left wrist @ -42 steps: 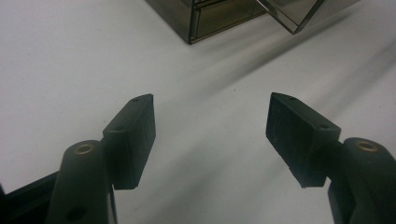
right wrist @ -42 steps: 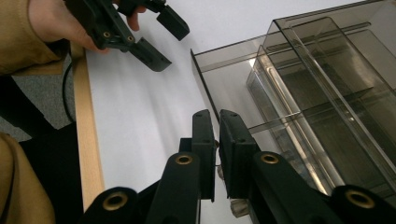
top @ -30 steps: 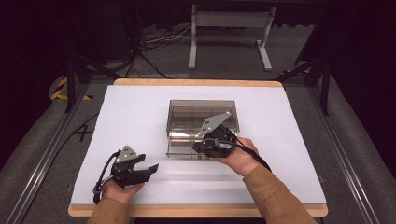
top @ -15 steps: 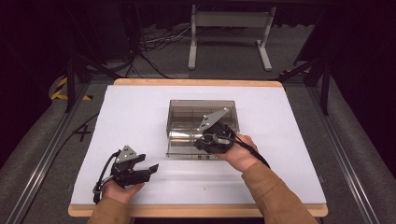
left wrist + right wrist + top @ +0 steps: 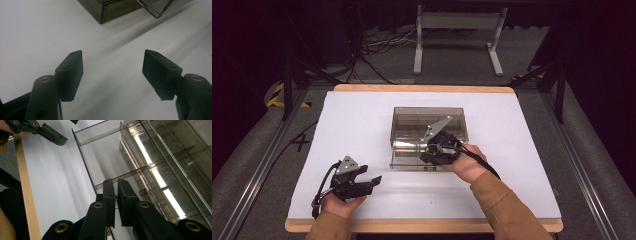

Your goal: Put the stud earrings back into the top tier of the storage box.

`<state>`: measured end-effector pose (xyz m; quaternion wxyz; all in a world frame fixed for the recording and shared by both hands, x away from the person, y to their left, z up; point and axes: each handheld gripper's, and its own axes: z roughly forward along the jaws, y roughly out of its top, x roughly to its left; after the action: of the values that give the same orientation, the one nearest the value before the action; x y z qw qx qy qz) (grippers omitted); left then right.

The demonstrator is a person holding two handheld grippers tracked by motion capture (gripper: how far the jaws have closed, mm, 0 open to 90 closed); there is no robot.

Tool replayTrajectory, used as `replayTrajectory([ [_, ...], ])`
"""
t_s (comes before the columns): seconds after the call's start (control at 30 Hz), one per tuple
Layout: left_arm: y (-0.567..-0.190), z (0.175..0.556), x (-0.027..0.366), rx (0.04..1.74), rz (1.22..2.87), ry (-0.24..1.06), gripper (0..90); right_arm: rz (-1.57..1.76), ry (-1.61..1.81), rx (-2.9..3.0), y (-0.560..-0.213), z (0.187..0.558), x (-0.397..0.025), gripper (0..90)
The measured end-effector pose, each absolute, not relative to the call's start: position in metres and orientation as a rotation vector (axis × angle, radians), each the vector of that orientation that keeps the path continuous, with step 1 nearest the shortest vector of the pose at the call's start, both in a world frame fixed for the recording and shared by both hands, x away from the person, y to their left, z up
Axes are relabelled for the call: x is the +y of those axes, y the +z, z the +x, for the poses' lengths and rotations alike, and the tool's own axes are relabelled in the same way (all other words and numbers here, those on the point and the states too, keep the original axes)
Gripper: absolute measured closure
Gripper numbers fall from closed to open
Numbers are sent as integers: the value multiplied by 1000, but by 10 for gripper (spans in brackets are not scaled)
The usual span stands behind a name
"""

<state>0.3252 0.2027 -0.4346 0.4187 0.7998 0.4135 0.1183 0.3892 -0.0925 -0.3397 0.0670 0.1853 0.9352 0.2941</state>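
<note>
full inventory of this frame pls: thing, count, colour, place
drawer box: 1, smoky clear plastic, centre of the table, far side of the mat
drawer: 1, same clear plastic, pulled part way out of the box's near face, nothing visible inside
white mat: 1, covers the tabletop
table: 1, pale wood edge showing round the mat
metal stand: 1, grey, on the floor beyond the table
yellow-black tape: 1 patch, floor at far left
left hand-held gripper: 1, black, near left of the mat, jaws wide apart, nothing between them
right hand-held gripper: 1, black, at the drawer's front wall, jaws nearly closed on the front
sleeves: 2, tan, bottom edge
</note>
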Motion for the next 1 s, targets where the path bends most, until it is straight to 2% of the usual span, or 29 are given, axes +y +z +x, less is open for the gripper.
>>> replayTrajectory([
  [1.0,-435,325,203,1036,2006,296,337,598,829,2858,-350,394,-91,833],
])
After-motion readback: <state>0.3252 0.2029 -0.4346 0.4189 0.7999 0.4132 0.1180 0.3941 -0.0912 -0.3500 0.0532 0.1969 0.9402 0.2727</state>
